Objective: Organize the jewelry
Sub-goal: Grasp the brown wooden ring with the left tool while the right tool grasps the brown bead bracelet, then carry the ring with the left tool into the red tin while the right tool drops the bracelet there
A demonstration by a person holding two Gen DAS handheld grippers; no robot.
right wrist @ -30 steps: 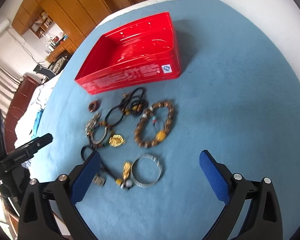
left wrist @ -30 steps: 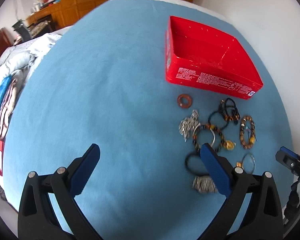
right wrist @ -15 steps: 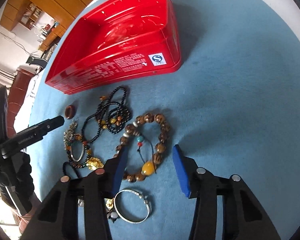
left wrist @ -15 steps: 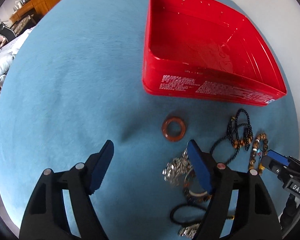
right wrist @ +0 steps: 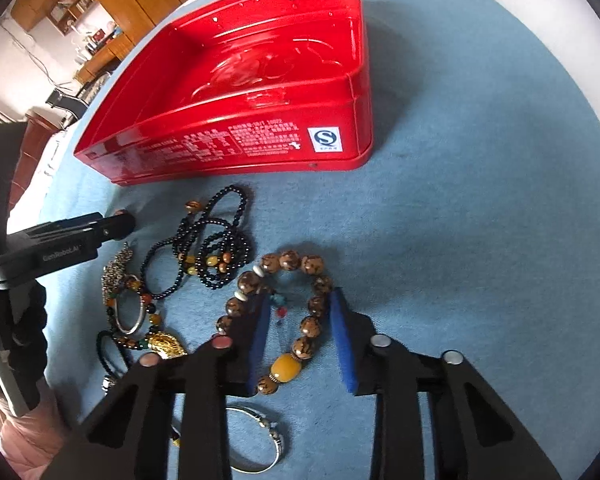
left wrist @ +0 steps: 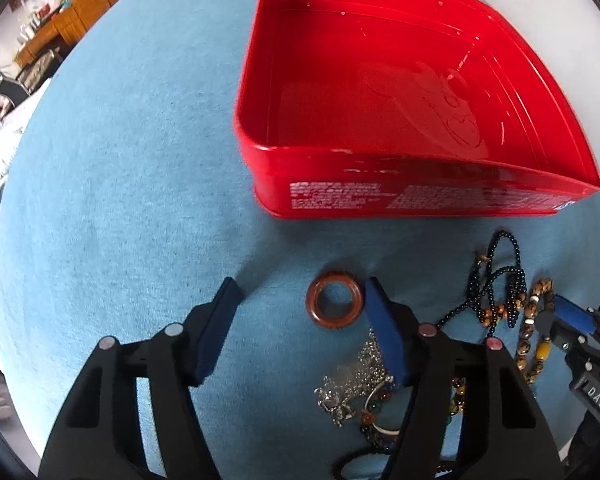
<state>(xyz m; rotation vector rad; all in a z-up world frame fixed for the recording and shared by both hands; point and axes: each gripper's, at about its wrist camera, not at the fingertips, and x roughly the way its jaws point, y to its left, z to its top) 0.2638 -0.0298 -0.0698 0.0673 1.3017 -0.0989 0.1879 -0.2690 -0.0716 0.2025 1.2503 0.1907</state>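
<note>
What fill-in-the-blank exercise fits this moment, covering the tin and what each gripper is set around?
1. The red tin holds ____ jewelry so far.
2. The left gripper has its fingers either side of the brown ____.
3. The right gripper straddles one side of the wooden bead ____, near its amber bead.
4. The silver bangle lies on the ____ cloth.

Missing words: no; ring; bracelet; blue

The silver bangle (right wrist: 256,440) lies partly hidden behind the right tongs (right wrist: 300,320).
</note>
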